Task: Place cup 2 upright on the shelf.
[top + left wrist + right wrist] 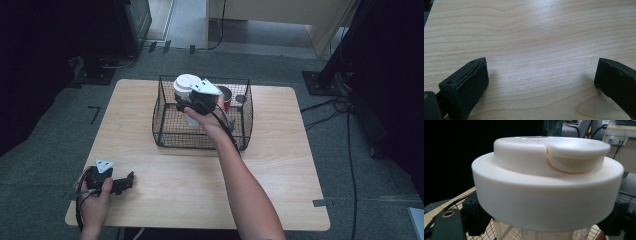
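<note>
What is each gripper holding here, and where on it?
Right gripper grips a clear bottle just below its white lid, over the wire basket. Left gripper is open, holding nothing.

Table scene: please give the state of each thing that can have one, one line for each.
Left gripper: open, low over bare table.
Right gripper: shut on bottle, over basket.
Bottle: white lid on, upright, held just under the lid.
Basket: upright on table, open top.
Red cup: upright inside basket, far side.

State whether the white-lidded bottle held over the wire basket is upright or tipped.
Upright. The bottle is clamped in the right gripper with its white lid on top and level, above the basket.
</note>
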`<state>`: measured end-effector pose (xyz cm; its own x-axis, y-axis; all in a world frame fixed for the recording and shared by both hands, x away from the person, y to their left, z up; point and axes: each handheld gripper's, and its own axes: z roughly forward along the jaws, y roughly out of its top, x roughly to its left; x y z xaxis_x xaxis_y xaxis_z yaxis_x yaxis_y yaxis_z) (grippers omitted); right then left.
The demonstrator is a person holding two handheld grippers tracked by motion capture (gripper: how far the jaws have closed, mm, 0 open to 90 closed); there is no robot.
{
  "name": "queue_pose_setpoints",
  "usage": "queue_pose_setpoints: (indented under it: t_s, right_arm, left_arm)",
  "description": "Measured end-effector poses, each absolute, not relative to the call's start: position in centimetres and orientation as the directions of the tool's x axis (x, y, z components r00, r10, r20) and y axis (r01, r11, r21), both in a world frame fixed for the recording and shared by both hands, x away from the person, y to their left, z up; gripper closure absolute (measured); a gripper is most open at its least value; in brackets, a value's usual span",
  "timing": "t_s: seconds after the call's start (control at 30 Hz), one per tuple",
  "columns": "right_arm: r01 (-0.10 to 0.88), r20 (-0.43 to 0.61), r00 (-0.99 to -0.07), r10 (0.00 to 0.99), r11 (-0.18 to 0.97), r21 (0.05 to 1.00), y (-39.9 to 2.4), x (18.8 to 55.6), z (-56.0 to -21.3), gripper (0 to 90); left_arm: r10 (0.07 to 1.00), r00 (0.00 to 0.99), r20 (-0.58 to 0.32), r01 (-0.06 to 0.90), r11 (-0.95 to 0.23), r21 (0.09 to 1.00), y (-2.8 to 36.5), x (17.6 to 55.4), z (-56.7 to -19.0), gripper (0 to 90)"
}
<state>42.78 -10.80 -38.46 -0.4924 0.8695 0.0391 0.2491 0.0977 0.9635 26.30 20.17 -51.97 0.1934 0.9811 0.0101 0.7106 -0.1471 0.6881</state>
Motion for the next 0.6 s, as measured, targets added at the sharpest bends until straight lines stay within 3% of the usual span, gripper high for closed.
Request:
queue_pose_setpoints:
  t_s: [0.6]
  right_arm:
    - [0.267,0.05,-0.581,0.813,0.132,0.955,-10.0,45.6,-40.8,16.0]
  left_arm:
    - [0.981,0.195,0.012,0.712,-0.15,0.686,20.2,26.3,-52.0,0.1]
